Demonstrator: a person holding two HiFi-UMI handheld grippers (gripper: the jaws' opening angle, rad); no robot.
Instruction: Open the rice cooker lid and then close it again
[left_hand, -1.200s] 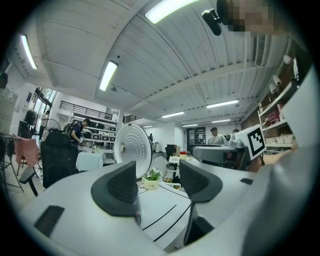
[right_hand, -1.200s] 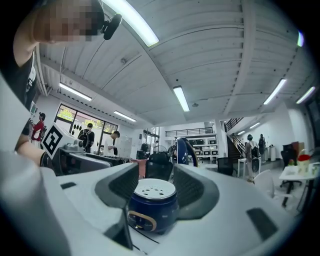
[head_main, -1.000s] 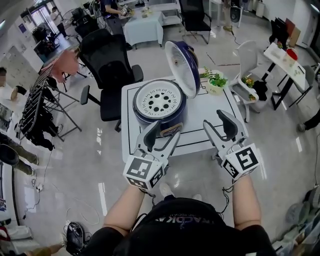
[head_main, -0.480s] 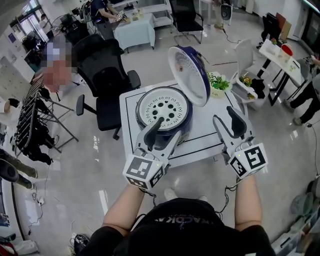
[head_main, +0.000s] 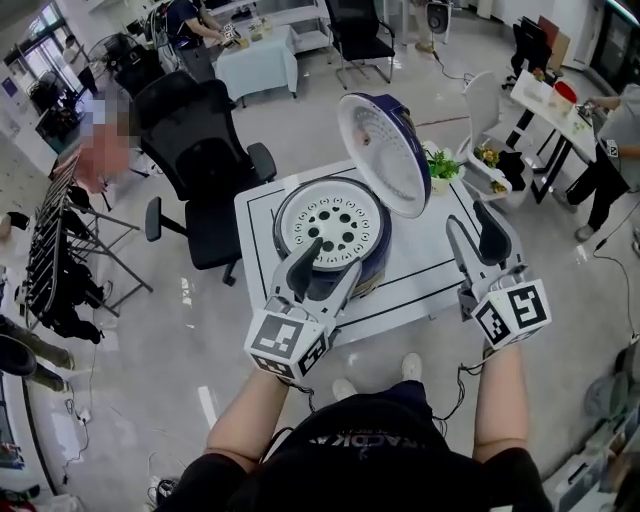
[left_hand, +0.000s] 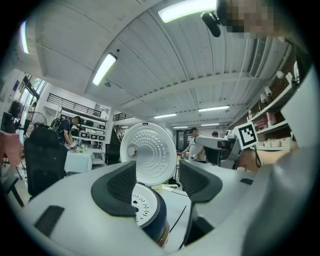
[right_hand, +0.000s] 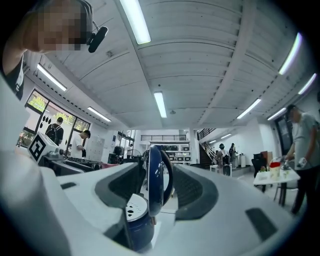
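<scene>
Head view: the rice cooker (head_main: 330, 240) sits on the white worktop (head_main: 425, 275), its lid (head_main: 385, 150) standing open at the cooker's far right side. My left gripper (head_main: 325, 268) hangs just in front of the cooker's near side. My right gripper (head_main: 475, 238) is off to the cooker's right, apart from it.

Left gripper view: the fingers (left_hand: 117, 187) are spread and clamp nothing. The cooker shows through the gap.

Right gripper view: the fingers (right_hand: 192, 192) stand wide, and the lid shows edge-on between them, untouched.

Head view steeply down from above, gripper views low and level, all sharing rice cooker (head_main: 330, 225)
</scene>
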